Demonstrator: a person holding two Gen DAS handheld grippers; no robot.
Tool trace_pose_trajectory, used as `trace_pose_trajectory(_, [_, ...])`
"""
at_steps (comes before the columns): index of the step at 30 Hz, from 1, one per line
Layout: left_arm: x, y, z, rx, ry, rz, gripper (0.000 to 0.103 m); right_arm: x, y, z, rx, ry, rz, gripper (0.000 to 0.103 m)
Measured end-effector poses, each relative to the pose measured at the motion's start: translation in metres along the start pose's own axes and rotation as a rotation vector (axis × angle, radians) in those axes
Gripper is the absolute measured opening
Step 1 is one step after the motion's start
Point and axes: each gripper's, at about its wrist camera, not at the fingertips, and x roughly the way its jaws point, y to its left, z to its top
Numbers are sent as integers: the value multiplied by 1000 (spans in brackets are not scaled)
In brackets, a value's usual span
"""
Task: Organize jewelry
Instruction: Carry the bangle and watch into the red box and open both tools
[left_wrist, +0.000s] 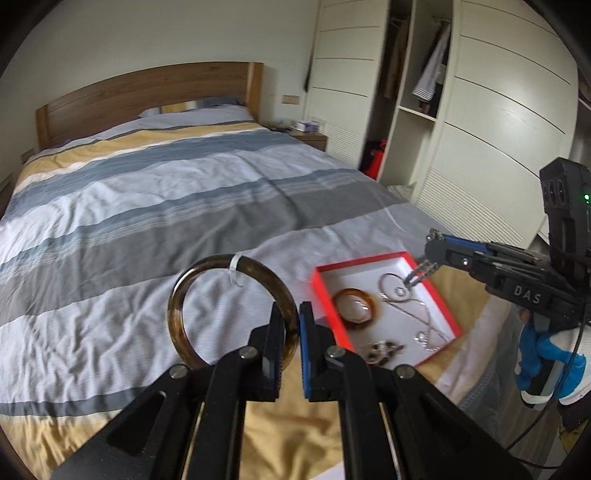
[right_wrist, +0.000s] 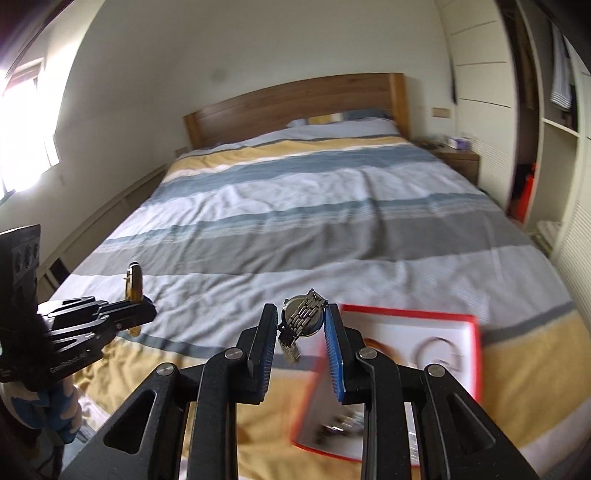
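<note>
My left gripper (left_wrist: 291, 325) pinched the brown bangle (left_wrist: 231, 308) left of the red-rimmed box (left_wrist: 388, 302); my right gripper (right_wrist: 301, 325) clamped a steel watch (right_wrist: 303, 317) above its near-left edge, bedspread (left_wrist: 147, 206) open beyond.

Red box (right_wrist: 388, 373) motion-blurred in right wrist view, near corner behind the jaws; contents there unreadable. Dark bangle (left_wrist: 229, 310) lower arc hidden behind left jaws. Small silver pieces (left_wrist: 380, 350) at box's near edge too small to identify. Bed (left_wrist: 147, 206) cut off by frame bottom.
</note>
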Motion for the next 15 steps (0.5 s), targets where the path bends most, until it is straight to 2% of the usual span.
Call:
trace_pose_trajectory(7, [47,-62,-7,60,76,-82,7,1,-64,-30,58,47,-60,26])
trace_pose_trajectory(15, [98,-100,-21,76,166,-139,7,30,-107,-62,89,132,-84,26])
